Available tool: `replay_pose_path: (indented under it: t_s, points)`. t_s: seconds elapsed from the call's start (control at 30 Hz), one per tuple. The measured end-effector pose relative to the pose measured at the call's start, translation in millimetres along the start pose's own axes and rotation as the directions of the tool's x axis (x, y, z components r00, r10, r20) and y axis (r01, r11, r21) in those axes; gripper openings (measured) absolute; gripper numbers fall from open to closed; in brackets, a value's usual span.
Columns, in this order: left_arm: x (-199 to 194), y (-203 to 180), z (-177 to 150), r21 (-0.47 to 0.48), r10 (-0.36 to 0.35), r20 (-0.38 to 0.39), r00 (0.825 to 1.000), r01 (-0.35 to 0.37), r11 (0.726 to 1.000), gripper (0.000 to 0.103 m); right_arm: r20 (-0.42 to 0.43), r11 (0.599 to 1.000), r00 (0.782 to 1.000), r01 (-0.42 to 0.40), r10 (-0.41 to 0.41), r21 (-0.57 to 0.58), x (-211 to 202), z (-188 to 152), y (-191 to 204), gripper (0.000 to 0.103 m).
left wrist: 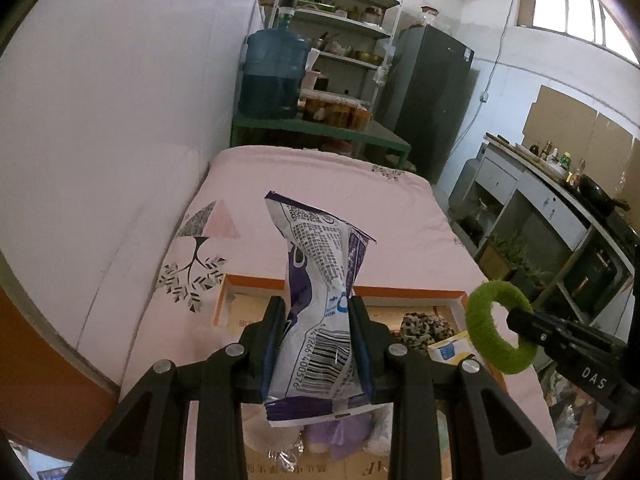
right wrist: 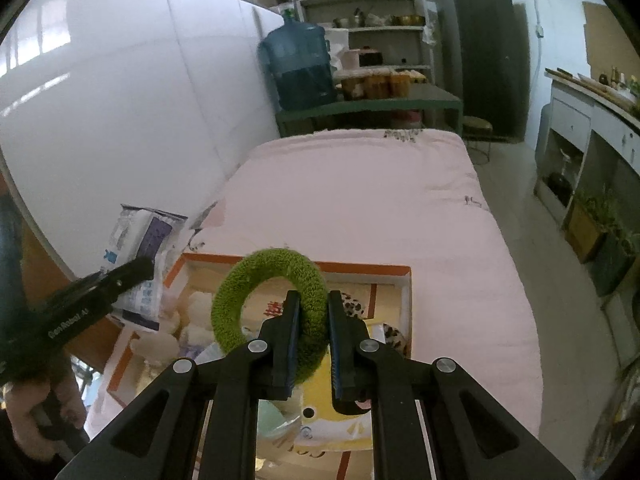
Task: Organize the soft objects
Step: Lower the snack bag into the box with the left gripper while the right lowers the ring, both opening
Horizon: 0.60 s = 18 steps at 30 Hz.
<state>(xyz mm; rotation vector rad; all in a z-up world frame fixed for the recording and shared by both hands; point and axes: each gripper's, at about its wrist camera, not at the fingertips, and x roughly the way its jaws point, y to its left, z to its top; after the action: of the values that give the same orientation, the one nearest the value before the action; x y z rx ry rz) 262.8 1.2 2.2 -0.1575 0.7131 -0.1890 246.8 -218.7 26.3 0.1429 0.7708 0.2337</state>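
Observation:
My left gripper (left wrist: 318, 308) is shut on a white and purple tissue pack (left wrist: 320, 300), held upright above an orange-rimmed cardboard box (left wrist: 400, 294). My right gripper (right wrist: 314, 300) is shut on the rim of a fuzzy green hair ring (right wrist: 256, 276), held over the same box (right wrist: 360, 269). The box lies on a pink bedspread (right wrist: 360, 200) and holds several soft items, among them a leopard-print piece (left wrist: 424, 326) and a yellow pack (right wrist: 320, 420). In the left wrist view the ring (left wrist: 488, 344) hangs at the right. The tissue pack (right wrist: 140, 264) shows at the left of the right wrist view.
A white wall (left wrist: 100, 140) runs along the bed's left side. Beyond the bed's far end stand a green bench with a blue water jug (left wrist: 276, 72), shelves and a dark fridge (left wrist: 432, 96). A grey counter (left wrist: 552, 208) lines the right. A hand (right wrist: 36, 404) grips the left handle.

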Motion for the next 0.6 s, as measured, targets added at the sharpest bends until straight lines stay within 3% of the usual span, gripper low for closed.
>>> replay_pose_path:
  t_s: [0.6]
  points:
    - [34.0,3.8,-8.3,-0.014,0.001,-0.059,0.998,-0.001,1.0,0.032,-0.071,1.0,0.997,0.018,-0.018,0.005,39.4,-17.5,-7.4,0.013]
